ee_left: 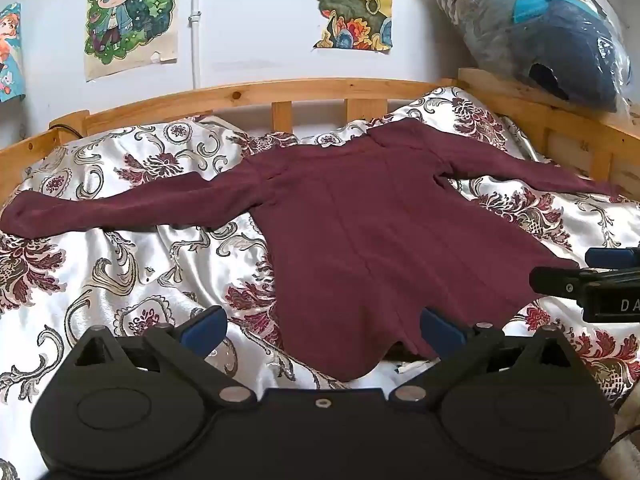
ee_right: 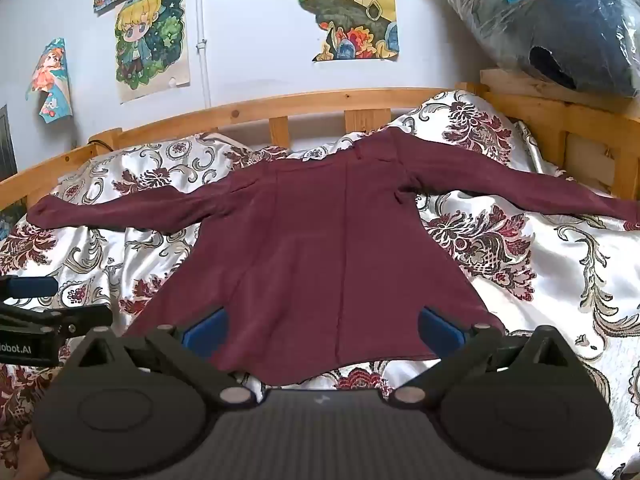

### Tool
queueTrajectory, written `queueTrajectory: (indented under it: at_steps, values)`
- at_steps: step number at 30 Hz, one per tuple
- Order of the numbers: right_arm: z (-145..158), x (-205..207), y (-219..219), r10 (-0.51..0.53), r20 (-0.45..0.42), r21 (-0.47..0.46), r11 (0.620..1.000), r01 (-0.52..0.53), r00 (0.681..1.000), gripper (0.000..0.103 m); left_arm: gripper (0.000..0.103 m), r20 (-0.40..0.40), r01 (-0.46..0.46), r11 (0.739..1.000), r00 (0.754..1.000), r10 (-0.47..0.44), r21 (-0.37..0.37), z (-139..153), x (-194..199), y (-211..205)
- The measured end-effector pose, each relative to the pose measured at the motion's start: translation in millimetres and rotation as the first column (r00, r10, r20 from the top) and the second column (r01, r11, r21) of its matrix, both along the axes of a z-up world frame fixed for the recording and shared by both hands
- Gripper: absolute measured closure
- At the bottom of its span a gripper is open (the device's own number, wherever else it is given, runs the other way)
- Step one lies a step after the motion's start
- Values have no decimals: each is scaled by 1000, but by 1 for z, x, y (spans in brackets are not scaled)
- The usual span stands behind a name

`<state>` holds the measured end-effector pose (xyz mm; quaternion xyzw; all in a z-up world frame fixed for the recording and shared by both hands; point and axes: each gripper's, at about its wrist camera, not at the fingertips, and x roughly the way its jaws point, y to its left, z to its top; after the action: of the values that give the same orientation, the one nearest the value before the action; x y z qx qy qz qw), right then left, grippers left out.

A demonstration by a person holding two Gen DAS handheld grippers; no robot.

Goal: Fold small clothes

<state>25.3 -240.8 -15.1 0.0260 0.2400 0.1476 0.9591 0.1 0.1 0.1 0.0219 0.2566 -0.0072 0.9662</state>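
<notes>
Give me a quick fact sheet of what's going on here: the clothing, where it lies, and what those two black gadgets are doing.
garment: maroon long-sleeved top, spread flat, both sleeves stretched out sideways
surface: floral satin bedspread on a bed with a wooden bed frame
left hand-held gripper: open, at the hem's near left corner, gripping nothing
right hand-held gripper: open, over the hem's near edge, gripping nothing
folding progress: not yet begun
background: cartoon posters on the wall; plastic-wrapped bundle at upper right
</notes>
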Motion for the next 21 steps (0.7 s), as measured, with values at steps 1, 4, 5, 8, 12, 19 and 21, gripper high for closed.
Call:
queueTrajectory:
  at_steps: [1, 4, 5, 8, 12, 19, 21]
  values:
    - [0, 0, 0, 1, -2, 4, 1000, -1, 1000, 0, 1, 3, 0, 1000, 1000, 0, 0, 0, 0, 0]
    - [0, 0, 0, 1, -2, 4, 1000, -1, 1000, 0, 1, -1, 1, 1000, 1000, -1, 1, 0, 0, 0]
    - [0, 0, 0, 1, -2, 5, 1000, -1, 1000, 0, 1, -1, 2, 1000, 1000, -2, 1, 0, 0, 0]
    - [0, 0, 1, 0, -6, 3, 1000, 0, 1000, 0, 1, -3, 4, 1000, 1000, -4, 0, 0, 0, 0]
    - [2, -1, 1, -2, -6, 3, 1000, 2, 1000, 0, 1, -5, 5, 1000, 1000, -5, 1, -1, 1, 1]
    - [-2, 0, 1, -3, -7, 6, 1000, 3, 1000, 0, 1, -3, 13, 1000, 1000, -13, 5, -2, 0, -1]
    - [-2, 0, 1, -2, -9, 7, 1000, 2, 1000, 0, 1, -2, 15, 1000, 1000, -15, 8, -1, 0, -3]
